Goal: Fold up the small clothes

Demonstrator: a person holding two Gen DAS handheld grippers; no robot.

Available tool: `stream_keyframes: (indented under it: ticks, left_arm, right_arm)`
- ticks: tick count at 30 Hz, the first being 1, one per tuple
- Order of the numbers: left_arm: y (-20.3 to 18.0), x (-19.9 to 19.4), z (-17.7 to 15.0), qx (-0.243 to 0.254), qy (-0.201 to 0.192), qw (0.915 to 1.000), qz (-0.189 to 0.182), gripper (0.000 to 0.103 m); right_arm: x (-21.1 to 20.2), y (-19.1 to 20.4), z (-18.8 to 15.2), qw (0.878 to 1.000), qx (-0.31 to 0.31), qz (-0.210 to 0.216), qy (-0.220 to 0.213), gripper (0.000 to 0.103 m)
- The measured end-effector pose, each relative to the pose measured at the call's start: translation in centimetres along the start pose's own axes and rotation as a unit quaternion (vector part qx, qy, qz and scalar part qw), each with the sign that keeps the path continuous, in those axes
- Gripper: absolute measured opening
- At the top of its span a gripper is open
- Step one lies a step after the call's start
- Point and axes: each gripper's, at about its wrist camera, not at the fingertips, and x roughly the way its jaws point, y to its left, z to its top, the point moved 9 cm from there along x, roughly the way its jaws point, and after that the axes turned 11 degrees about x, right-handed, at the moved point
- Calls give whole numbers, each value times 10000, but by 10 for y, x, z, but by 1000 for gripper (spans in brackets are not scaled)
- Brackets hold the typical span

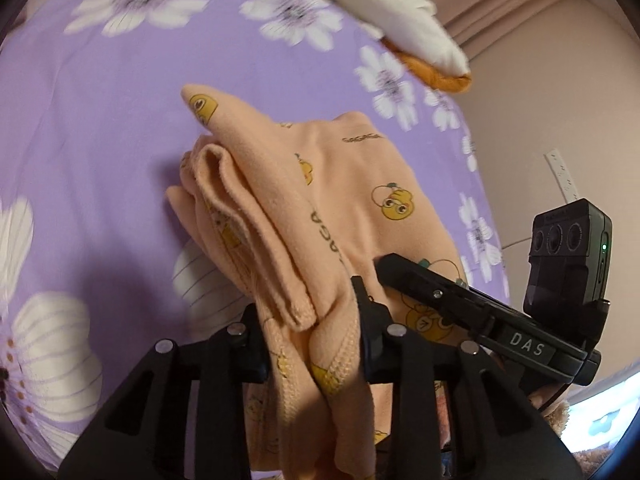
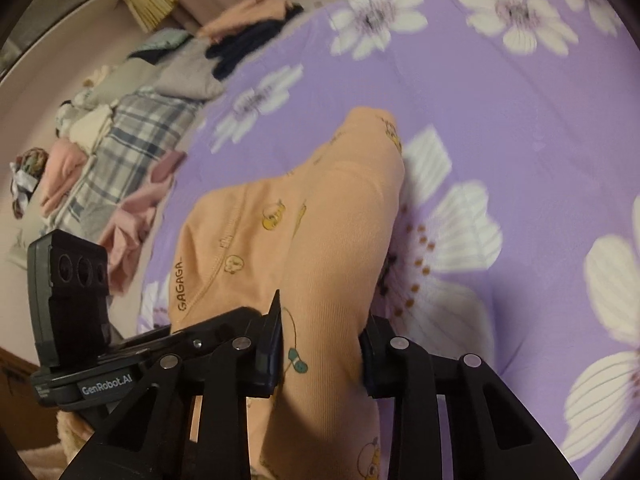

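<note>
A small peach garment [image 1: 320,184] printed with yellow cartoon ducks lies bunched on the purple flowered bedsheet [image 1: 100,120]. My left gripper [image 1: 314,336] is shut on a gathered edge of it, with fabric hanging down between the fingers. My right gripper [image 2: 320,344] is shut on another part of the same garment [image 2: 312,208], which stretches away from it over the sheet [image 2: 520,120]. The right gripper also shows in the left wrist view [image 1: 472,304], beside the cloth. The left gripper also shows in the right wrist view [image 2: 224,324], close to the cloth.
A white and orange plush toy [image 1: 400,16] lies at the far edge of the bed. A pile of other clothes [image 2: 132,128] sits at the left side of the bed. A wall [image 1: 540,100] runs along the right.
</note>
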Motion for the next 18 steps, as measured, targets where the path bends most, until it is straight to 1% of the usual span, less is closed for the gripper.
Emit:
stream_keyframes:
  ticks: [2, 5, 8, 10, 13, 15, 16, 18]
  left_arm:
    - [-11, 1, 12, 231, -113, 9997, -20, 31]
    - [-26, 12, 26, 373, -159, 9991, -88, 31]
    - [-40, 27, 37, 693, -178, 9974, 17, 32]
    - [-42, 40, 42, 782, -117, 9968, 99, 32]
    - [-41, 65, 52, 825, -3, 9963, 234, 32]
    - [-34, 81, 52, 812, 121, 9960, 350, 32]
    - [-31, 88, 52, 792, 181, 9959, 386, 32]
    - [-22, 105, 46, 735, 422, 9952, 486, 32]
  right_arm:
    - [-12, -3, 10, 9998, -27, -45, -166, 33]
    - [-23, -11, 25, 9992, 4, -137, -380, 33]
    - [-28, -22, 40, 9979, -21, -302, -564, 33]
    - [-28, -30, 49, 9972, -38, -373, -641, 33]
    - [-21, -45, 60, 9968, -36, -478, -643, 33]
    - [-13, -56, 64, 9968, -31, -548, -584, 33]
    - [-6, -63, 66, 9969, 7, -582, -526, 33]
    - [10, -77, 64, 9971, 149, -663, -333, 33]
